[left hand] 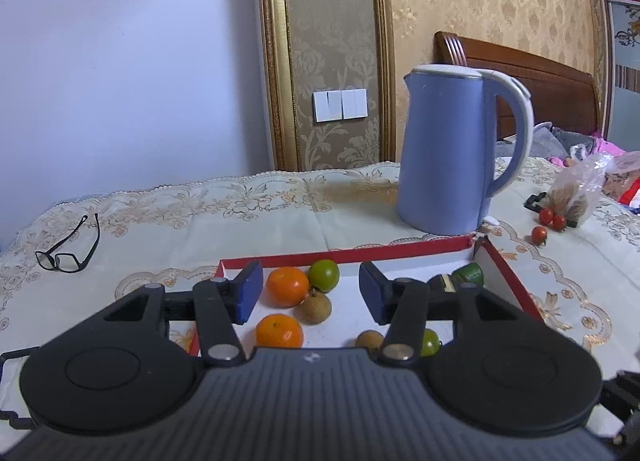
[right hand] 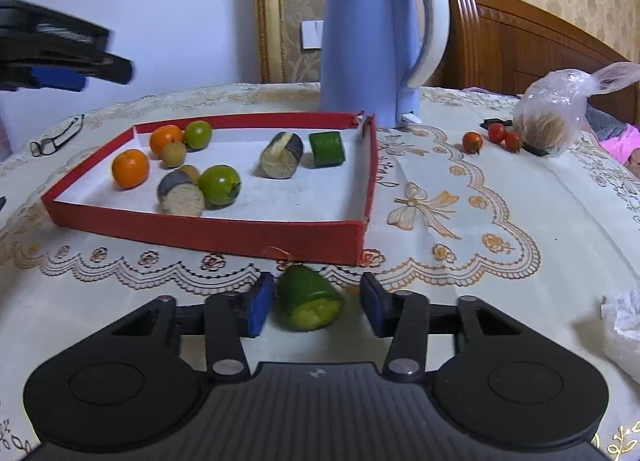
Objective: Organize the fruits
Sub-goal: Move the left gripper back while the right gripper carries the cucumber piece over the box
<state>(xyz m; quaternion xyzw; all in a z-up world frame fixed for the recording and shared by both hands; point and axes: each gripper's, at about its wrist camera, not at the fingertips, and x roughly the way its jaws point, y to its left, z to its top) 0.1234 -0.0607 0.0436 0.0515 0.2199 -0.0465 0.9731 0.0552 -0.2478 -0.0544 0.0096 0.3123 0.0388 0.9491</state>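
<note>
Nearest the right wrist camera lies a cut cucumber end (right hand: 310, 303), green-skinned, tapered, with its pale moist face turned toward the lens, resting on the embroidered cloth (right hand: 460, 201) just outside the near wall of the tray. The right gripper (right hand: 316, 307) straddles it: the blue padded fingers (right hand: 262, 307) stand partly open, the left pad at or just off the skin, the right pad clearly apart, so nothing is clamped. The left gripper (left hand: 310, 295) hangs above the tray with its fingers partly open and nothing between them. The tray (right hand: 208, 231) is shallow card, red outside and white inside, with one far corner torn. Its left part holds two glossy oranges (right hand: 130, 168), two round green fruits (right hand: 219, 185), two dull brown fruits (right hand: 174, 153) and a dark-skinned cut piece (right hand: 180, 193) with a pale grainy face; a second such piece (right hand: 282, 155) and a green cylindrical chunk (right hand: 327, 149) lie farther right. Behind the tray stands a smooth blue kettle (right hand: 356, 41) with a white handle. Three small red tomatoes (right hand: 473, 141) sit on the bench to the right, two of them beside a crinkled clear bag (right hand: 554, 117) holding something brown. Black-framed glasses (right hand: 56, 137) lie at the left.
</note>
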